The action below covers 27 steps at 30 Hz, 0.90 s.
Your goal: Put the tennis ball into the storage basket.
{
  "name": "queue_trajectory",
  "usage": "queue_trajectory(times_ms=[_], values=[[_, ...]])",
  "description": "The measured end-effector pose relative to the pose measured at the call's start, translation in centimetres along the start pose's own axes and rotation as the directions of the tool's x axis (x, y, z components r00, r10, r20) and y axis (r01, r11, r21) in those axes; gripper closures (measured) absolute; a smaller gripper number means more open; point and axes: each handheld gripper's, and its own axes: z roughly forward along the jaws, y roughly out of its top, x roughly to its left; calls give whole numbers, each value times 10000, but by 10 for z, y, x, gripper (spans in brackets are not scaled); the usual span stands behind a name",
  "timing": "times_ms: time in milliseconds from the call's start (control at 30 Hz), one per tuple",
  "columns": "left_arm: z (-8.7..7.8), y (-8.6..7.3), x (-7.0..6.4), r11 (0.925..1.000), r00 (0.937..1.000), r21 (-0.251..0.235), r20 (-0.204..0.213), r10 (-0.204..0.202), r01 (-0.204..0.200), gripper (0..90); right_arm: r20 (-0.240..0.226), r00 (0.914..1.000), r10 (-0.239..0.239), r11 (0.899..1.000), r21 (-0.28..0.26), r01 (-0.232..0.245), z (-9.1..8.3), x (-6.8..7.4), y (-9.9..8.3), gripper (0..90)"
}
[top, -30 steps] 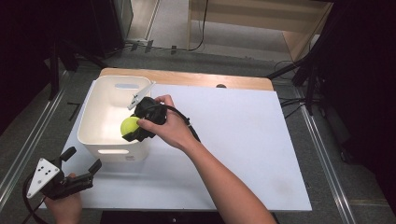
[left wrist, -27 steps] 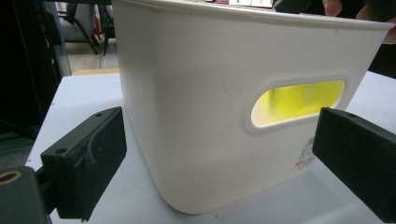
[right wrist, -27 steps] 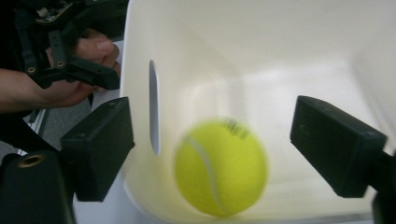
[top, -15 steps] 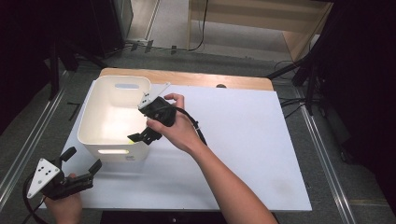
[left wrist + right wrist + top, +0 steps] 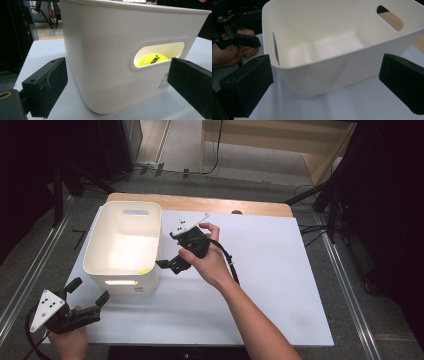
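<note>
Right gripper (image 5: 172,265) hangs released and empty at frame centre; left gripper (image 5: 82,307), lower left, is spread too.
Tennis ball (image 5: 149,60) lies inside the white bin (image 5: 107,270), seen through its handle slot: light, fuzzy, springy; pinch across its middle.

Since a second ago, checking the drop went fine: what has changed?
The right tongs let go of the tennis ball, which now lies in the white bin, and drew back to the bin's right, open and empty. The left tongs, open, and the bin stayed put.
</note>
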Motion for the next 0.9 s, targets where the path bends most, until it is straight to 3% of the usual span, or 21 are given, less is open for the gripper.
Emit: queue_trajectory(times_ms=[400,900], values=[[1,0,-1,10000,10000,90,-20,36,-36,28,307,9972,676,9975,-214,-670,-20,-8,-36,0],[1,0,-2,9998,9999,137,-84,109,-108,29,1006,9914,833,9960,-402,-796,-41,-4,-63,0]])
